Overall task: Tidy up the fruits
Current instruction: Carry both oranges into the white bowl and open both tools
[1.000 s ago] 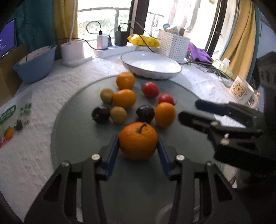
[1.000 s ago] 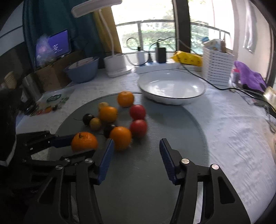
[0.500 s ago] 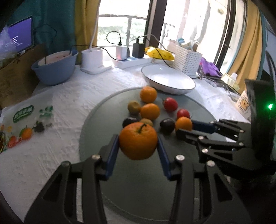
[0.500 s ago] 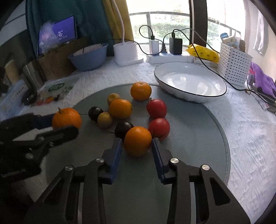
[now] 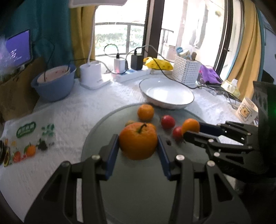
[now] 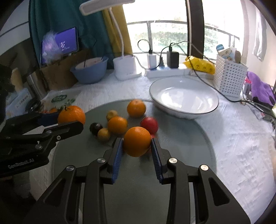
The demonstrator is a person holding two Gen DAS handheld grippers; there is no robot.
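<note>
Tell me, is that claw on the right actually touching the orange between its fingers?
Touching. In the right wrist view, both blue pads of the right gripper press against the sides of the orange, with no gap showing.

From your left wrist view, the held orange (image 5: 138, 142) hides most of the fruit behind it, so only a sliver of one small fruit (image 5: 129, 122) shows. From your right wrist view, the other held orange (image 6: 137, 141) covers one red fruit (image 6: 152, 136) almost wholly. The lamp (image 6: 105, 5) is cut off at the top edge.
</note>
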